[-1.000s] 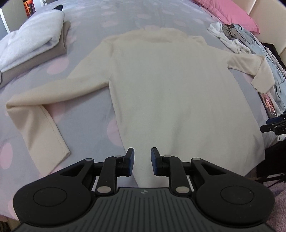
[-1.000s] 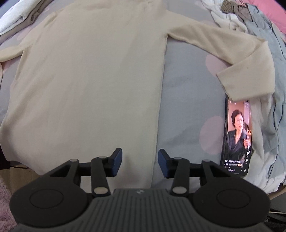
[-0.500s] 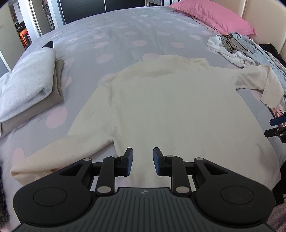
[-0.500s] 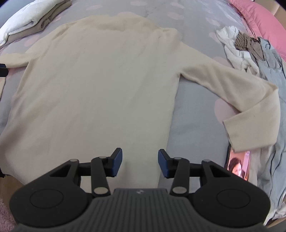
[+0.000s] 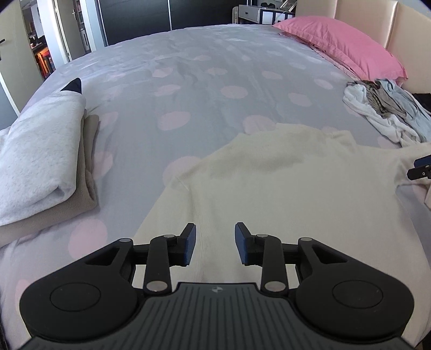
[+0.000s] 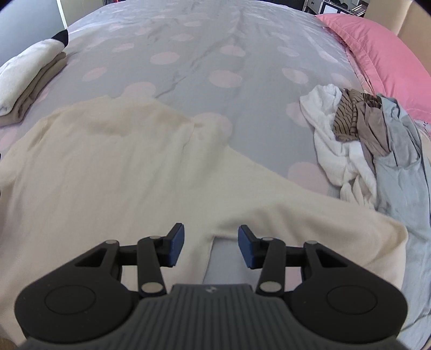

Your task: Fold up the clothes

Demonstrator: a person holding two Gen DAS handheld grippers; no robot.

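Bed point(image 5: 215, 88): wide, covered in smooth grey cloth with pale pink dots; a few creases run toward 12 o'clock.
Pillow point(image 5: 342, 48): pink, plump, at 1 o'clock against a padded cream headboard point(image 5: 404, 24).
Folded stack point(image 5: 40, 161): soft grey fleecy piece on a tan one, squared edges, at 9 o'clock in the left wrist view.
Loose pile point(image 6: 363, 142): crumpled white, brown-striped and pale blue garments, at 2 o'clock in the right wrist view.
Sweater point(image 5: 282, 188): cream, fine knit, long-sleeved, spread flat on the bed with its collar toward 12 o'clock; faint shading across the shoulders.
Left gripper point(image 5: 215, 242): black arms with blue pads; its jaws have just been opening and stand apart, nothing between them. It hovers over the sweater's left shoulder seam, which runs on toward 12 o'clock.
Right gripper point(image 6: 211, 242): jaws apart, empty. It hovers above the armpit where the right sleeve point(image 6: 309, 215) branches off toward 3 o'clock.
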